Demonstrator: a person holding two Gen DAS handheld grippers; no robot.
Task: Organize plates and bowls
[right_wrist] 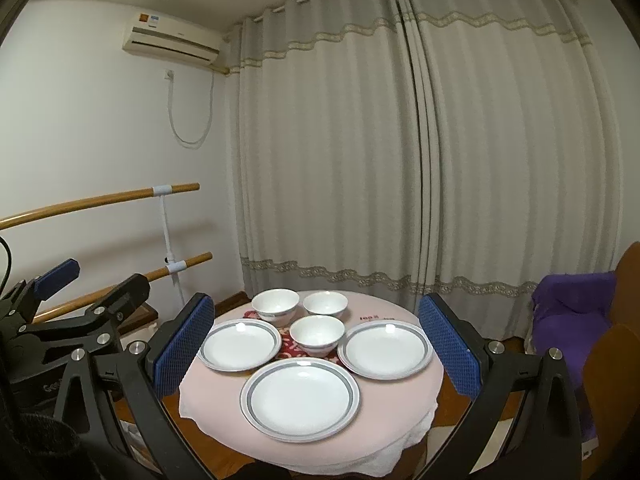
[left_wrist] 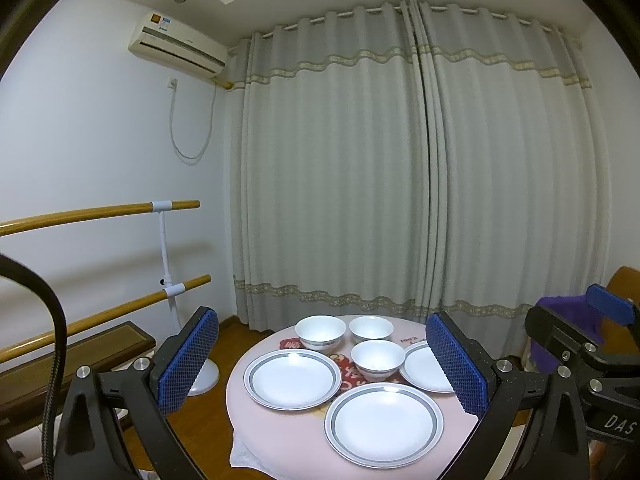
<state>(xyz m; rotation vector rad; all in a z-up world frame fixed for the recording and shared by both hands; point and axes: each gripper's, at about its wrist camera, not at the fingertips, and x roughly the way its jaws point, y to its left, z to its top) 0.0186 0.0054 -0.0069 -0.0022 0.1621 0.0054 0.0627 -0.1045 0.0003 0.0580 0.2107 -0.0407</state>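
Observation:
Three white plates with grey rims lie on a small round table with a pink cloth (right_wrist: pixel 400 396): a left plate (right_wrist: pixel 240 344), a front plate (right_wrist: pixel 300 399) and a right plate (right_wrist: pixel 385 349). Three white bowls stand behind them: back left (right_wrist: pixel 275 305), back right (right_wrist: pixel 325 305) and middle (right_wrist: pixel 317 334). My right gripper (right_wrist: pixel 318 354) is open and empty, held back from the table. My left gripper (left_wrist: pixel 324 364) is open and empty, also short of the table. The left wrist view shows the same plates (left_wrist: pixel 292 379), (left_wrist: pixel 384 424), (left_wrist: pixel 426 366) and bowls (left_wrist: pixel 320 332), (left_wrist: pixel 371 329), (left_wrist: pixel 377 359).
Grey curtains (right_wrist: pixel 420 160) hang behind the table. A wooden double rail on a white stand (right_wrist: pixel 172 256) is at the left, by a low wooden bench (left_wrist: pixel 80 356). A chair with purple cloth (right_wrist: pixel 572 312) stands at the right. The floor is wood.

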